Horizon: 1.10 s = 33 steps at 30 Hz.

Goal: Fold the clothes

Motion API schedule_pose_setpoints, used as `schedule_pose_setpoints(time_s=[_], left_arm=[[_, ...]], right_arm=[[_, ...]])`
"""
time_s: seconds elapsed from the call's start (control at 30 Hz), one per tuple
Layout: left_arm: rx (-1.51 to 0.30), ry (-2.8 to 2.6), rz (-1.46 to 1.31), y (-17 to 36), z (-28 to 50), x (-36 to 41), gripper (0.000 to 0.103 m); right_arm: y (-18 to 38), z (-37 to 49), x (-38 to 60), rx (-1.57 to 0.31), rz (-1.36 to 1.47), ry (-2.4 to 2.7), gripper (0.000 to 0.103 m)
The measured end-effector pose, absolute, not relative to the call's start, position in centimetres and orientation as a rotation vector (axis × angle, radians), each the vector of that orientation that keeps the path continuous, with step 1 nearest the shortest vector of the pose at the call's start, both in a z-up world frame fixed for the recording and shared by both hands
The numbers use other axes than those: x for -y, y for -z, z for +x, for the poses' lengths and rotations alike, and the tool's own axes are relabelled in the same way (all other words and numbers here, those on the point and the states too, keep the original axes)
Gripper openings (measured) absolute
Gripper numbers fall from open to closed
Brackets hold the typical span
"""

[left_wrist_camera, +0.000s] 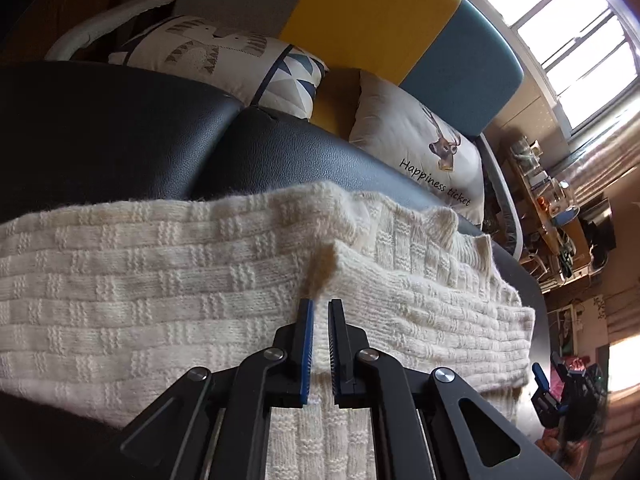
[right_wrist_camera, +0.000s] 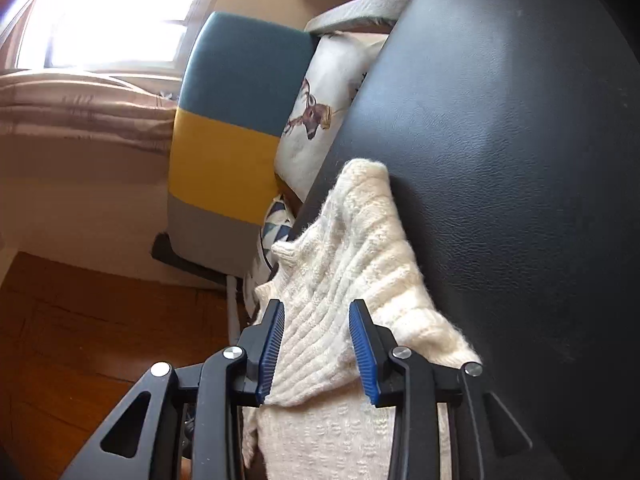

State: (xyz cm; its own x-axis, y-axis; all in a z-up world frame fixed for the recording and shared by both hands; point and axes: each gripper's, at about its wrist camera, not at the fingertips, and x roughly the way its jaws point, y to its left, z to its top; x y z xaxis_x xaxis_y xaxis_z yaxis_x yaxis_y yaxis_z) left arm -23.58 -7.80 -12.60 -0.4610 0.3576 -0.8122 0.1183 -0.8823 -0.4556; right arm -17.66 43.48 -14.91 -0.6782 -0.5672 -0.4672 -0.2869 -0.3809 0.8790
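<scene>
A cream knit sweater (left_wrist_camera: 160,280) lies spread over a black leather surface (left_wrist_camera: 120,128), with a raised fold running up its middle. My left gripper (left_wrist_camera: 320,304) points down at that fold, shut on a thin layer of the knit that fills the narrow gap between its pads. In the right wrist view the sweater (right_wrist_camera: 360,248) bunches along the edge of the leather surface (right_wrist_camera: 500,160). My right gripper (right_wrist_camera: 316,306) has a thick wad of the knit between its blue pads; its jaws are opening and hold the wad only loosely.
Behind the leather surface stand a deer-print pillow (left_wrist_camera: 424,136), a patterned pillow (left_wrist_camera: 224,60) and a yellow and teal backrest (left_wrist_camera: 384,24). A cluttered desk (left_wrist_camera: 560,216) and a bright window (left_wrist_camera: 568,40) are at the right. Wooden floor (right_wrist_camera: 100,320) lies below.
</scene>
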Motion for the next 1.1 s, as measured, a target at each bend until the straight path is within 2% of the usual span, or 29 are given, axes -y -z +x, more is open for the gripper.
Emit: schedule_pose_setpoints(time_s=[0.03, 0.07, 0.1, 0.23, 0.33, 0.53, 0.6, 0.63, 0.73, 0.83, 0.87, 1.0, 1.1], left_arm=[[0.697, -2.466, -1.557, 12.9, -23.5, 7.9, 0.006], [0.700, -2.460, -1.569, 13.2, -23.4, 7.9, 0.006], [0.702, -2.454, -1.582, 13.5, -23.3, 8.0, 0.006], [0.749, -2.461, -1.508, 12.7, -22.6, 8.5, 0.006], [0.714, -2.455, -1.440, 11.4, -22.4, 7.9, 0.009], [0.461, -2.439, -1.460, 12.0, -23.4, 2.9, 0.011], [0.358, -2.453, -1.498, 13.0, -23.6, 1.6, 0.012], [0.344, -2.456, -1.501, 13.5, -23.5, 1.4, 0.012], [0.364, -2.462, -1.480, 14.3, -23.2, 1.6, 0.012], [0.456, -2.447, -1.465, 13.6, -23.0, 2.3, 0.012], [0.481, -2.453, -1.446, 13.2, -22.8, 2.6, 0.012], [0.507, -2.472, -1.371, 12.1, -21.7, 3.3, 0.015], [0.473, -2.446, -1.456, 13.6, -21.7, 3.2, 0.017]], right_arm=[[15.9, -18.0, -43.2, 1.590, 1.265, 2.200, 0.030], [16.9, -18.1, -43.0, 1.542, 1.383, 2.236, 0.006], [17.3, -17.9, -43.0, 1.483, 1.407, 2.281, 0.000], [16.8, -16.9, -43.5, 1.460, 1.343, 2.295, 0.001], [13.7, -17.2, -42.7, 1.277, 1.254, 2.418, 0.017], [12.3, -24.2, -41.1, 1.028, 1.381, 2.600, 0.018], [13.9, -25.6, -41.9, 1.038, 1.449, 2.608, 0.018], [14.6, -25.9, -42.3, 1.062, 1.453, 2.609, 0.015], [15.4, -25.5, -43.4, 1.156, 1.402, 2.591, 0.014], [15.1, -25.4, -43.2, 1.128, 1.419, 2.585, 0.014], [14.7, -25.3, -43.0, 1.129, 1.429, 2.581, 0.017], [12.3, -23.8, -40.5, 1.006, 1.351, 2.576, 0.020], [12.3, -22.8, -38.1, 0.938, 1.360, 2.518, 0.020]])
